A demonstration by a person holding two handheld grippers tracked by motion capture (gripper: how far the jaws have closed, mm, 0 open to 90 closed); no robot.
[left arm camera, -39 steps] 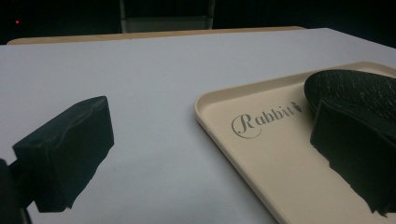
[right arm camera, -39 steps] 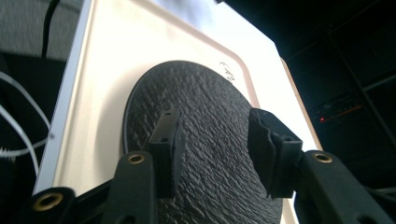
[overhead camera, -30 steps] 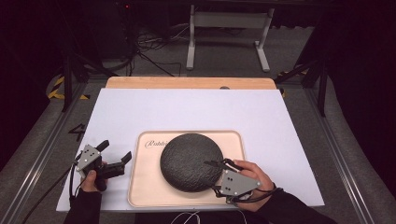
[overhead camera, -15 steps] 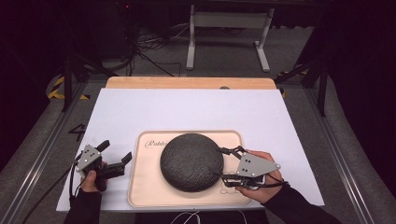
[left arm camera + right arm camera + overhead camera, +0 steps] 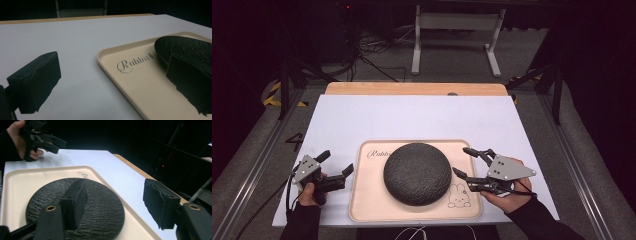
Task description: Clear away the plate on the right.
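Observation:
A round black textured plate (image 5: pixel 417 172) lies in the middle of a beige tray (image 5: pixel 362 200) printed "Rabbit". My right gripper (image 5: pixel 462 161) hovers open just right of the plate, over the tray's right side, holding nothing. In the right gripper view its jaws (image 5: pixel 117 203) stand wide apart with the plate (image 5: pixel 100 202) below and to the left. My left gripper (image 5: pixel 337 162) is open at the tray's left rim, pointing toward the plate. From the left gripper view, that gripper (image 5: pixel 112 85) frames the tray's corner (image 5: pixel 107 53) and the plate's edge (image 5: pixel 185 45).
The tray rests on a white table top (image 5: pixel 422 120) with a wooden strip (image 5: pixel 412 88) along the far edge. A metal stand (image 5: pixel 457 30) and cables (image 5: pixel 372 50) are on the dark floor beyond. A small rabbit drawing (image 5: pixel 458 196) marks the tray's near right corner.
My right gripper has drawn back to the right from the plate's near right edge and now stands open beside it. The left gripper and the plate have stayed put.

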